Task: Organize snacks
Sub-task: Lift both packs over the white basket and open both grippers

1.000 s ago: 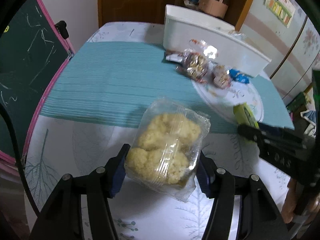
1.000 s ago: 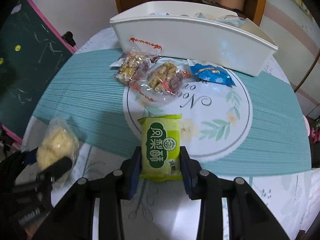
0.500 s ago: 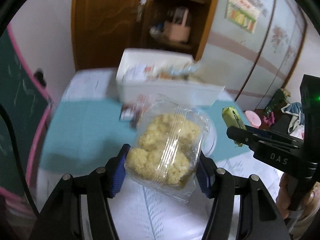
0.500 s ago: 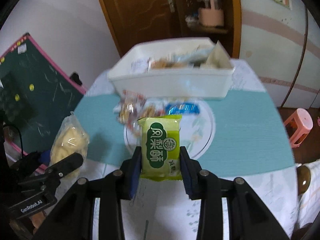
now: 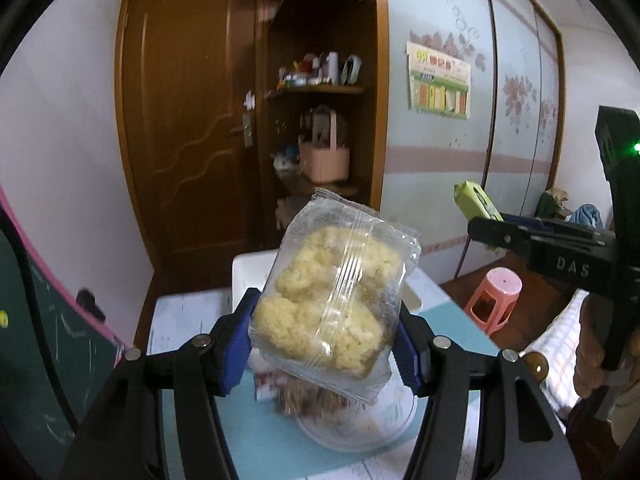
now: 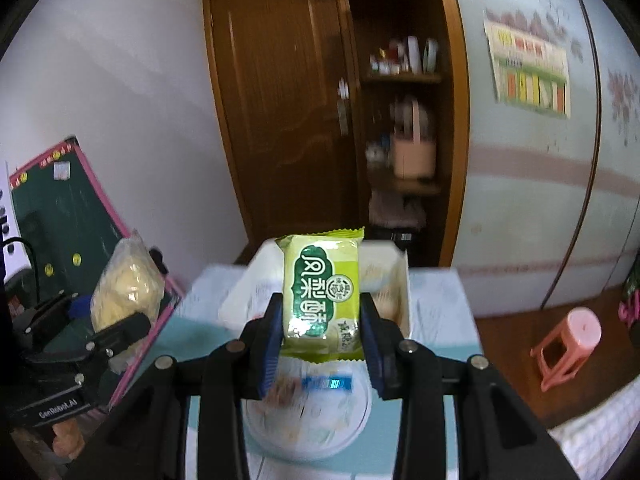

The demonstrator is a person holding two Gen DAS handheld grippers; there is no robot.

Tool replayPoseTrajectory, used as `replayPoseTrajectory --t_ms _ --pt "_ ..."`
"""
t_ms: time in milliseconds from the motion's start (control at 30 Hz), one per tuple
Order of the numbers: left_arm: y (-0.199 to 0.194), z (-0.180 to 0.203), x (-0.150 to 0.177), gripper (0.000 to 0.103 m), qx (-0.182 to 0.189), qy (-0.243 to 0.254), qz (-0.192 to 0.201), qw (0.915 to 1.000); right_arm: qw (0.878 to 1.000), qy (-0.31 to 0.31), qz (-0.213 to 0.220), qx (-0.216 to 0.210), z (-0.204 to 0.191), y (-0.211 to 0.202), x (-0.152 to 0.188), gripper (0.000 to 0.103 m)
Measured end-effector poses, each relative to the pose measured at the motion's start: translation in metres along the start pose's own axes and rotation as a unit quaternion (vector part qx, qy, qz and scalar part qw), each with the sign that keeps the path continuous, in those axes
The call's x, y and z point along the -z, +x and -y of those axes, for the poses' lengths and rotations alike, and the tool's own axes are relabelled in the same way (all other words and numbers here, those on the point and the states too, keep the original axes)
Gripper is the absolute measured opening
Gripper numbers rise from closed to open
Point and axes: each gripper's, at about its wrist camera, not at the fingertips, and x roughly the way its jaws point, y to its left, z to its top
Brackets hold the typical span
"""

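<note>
Between the blue pads at 6 o'clock: left gripper [image 5: 326, 332] clamped on clear packet of pale yellow pastry [image 5: 334, 306], raised above teal table mat [image 5: 260, 432] | right gripper [image 6: 322, 334] clamped on green snack packet [image 6: 322, 292] | beyond at 12 o'clock: white bin [image 6: 264, 280], then brown door [image 6: 280, 112]

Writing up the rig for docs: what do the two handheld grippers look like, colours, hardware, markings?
Both are matte black plastic with blue pads lining the jaws and round silver screw heads on the linkage bars. The left gripper shows white "GenRobot.AI" lettering on its body in the right wrist view. The right gripper carries embossed "DAS" lettering and a lit green LED in the left wrist view. Bare hands grip the handles; no sleeves visible.
</note>
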Motion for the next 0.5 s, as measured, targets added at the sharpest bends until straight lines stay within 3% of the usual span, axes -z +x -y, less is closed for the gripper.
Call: replayPoseTrajectory --t_ms 200,500 --pt "0.03 0.0 -0.044 0.06 -0.012 0.013 -0.001 0.9998 1.0 0.0 0.021 0.009 0.009 0.014 -0.048 0.036" --pt "0.082 -0.008 -0.07 0.06 -0.005 -0.001 -0.03 0.9995 1.0 0.0 0.02 0.019 0.013 0.033 -0.069 0.036"
